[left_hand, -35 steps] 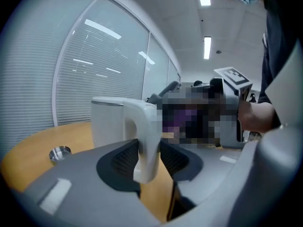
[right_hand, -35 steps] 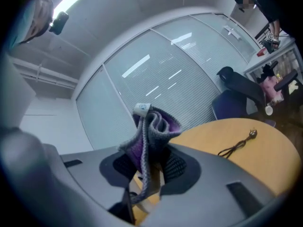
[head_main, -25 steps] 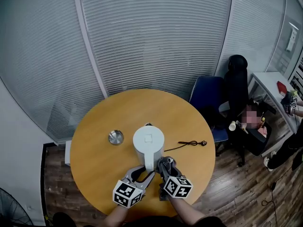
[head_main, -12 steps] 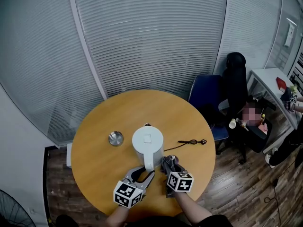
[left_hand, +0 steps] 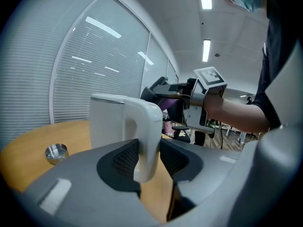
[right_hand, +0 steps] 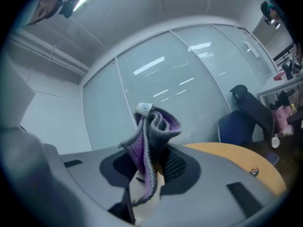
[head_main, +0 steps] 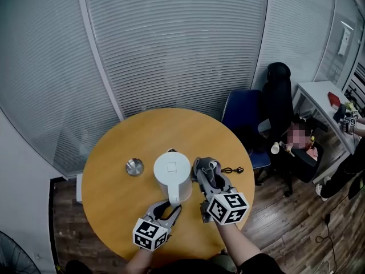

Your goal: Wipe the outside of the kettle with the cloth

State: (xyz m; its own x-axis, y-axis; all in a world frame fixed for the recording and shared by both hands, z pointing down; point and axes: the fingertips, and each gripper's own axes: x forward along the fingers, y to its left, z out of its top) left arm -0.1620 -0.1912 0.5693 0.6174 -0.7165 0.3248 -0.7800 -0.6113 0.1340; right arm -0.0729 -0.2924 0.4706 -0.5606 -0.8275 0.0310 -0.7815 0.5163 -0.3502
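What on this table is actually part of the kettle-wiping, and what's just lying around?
In the job:
white kettle, its handle gripped by the left gripper
grey-purple cloth, clamped in the right gripper

Lying about:
small metal cup
black cord
blue chair
black chair

Bright ceiling lights, fisheye-warped edges
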